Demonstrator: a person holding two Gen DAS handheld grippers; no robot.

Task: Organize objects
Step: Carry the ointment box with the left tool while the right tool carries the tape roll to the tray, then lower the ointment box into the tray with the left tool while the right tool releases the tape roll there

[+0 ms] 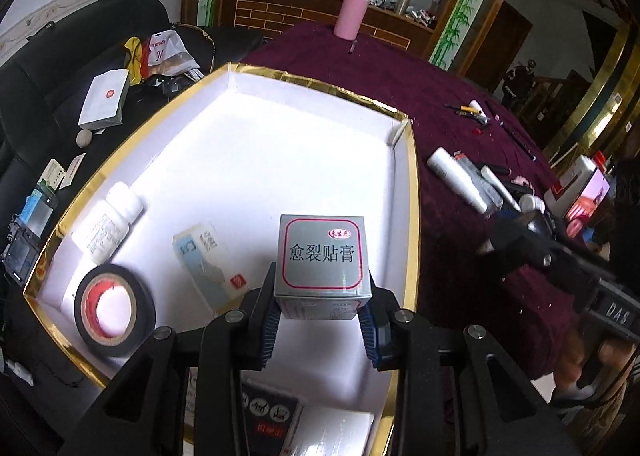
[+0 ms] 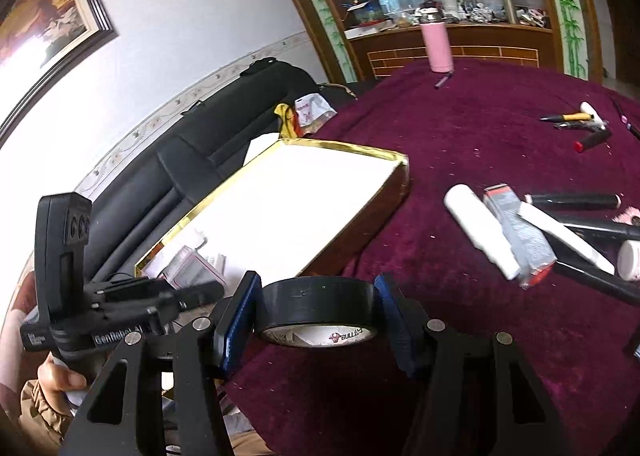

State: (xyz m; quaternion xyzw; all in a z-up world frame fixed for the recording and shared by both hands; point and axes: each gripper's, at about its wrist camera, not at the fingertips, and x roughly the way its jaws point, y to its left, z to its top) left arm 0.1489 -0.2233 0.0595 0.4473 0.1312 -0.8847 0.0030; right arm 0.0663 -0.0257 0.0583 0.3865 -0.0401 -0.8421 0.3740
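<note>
My left gripper [image 1: 322, 316] is shut on a small silver box with a red-framed label [image 1: 322, 260] and holds it over the white, gold-rimmed tray [image 1: 410, 184]. Inside the tray lie a white pill bottle [image 1: 108, 222], a black tape roll [image 1: 114, 310] and a flat blue-and-white carton [image 1: 210, 262]. My right gripper [image 2: 318, 312] is shut on another black tape roll [image 2: 318, 306], above the maroon cloth just right of the same tray [image 2: 360, 216]. The other hand-held gripper [image 2: 80, 296] shows at the left of the right wrist view.
On the maroon tablecloth [image 2: 460, 128] to the right lie a white tube [image 2: 482, 232], a grey box [image 2: 520, 232], pens and a lipstick [image 2: 592, 142]. A pink bottle [image 2: 438, 46] stands at the far edge. A black sofa [image 1: 52, 68] with clutter runs along the left.
</note>
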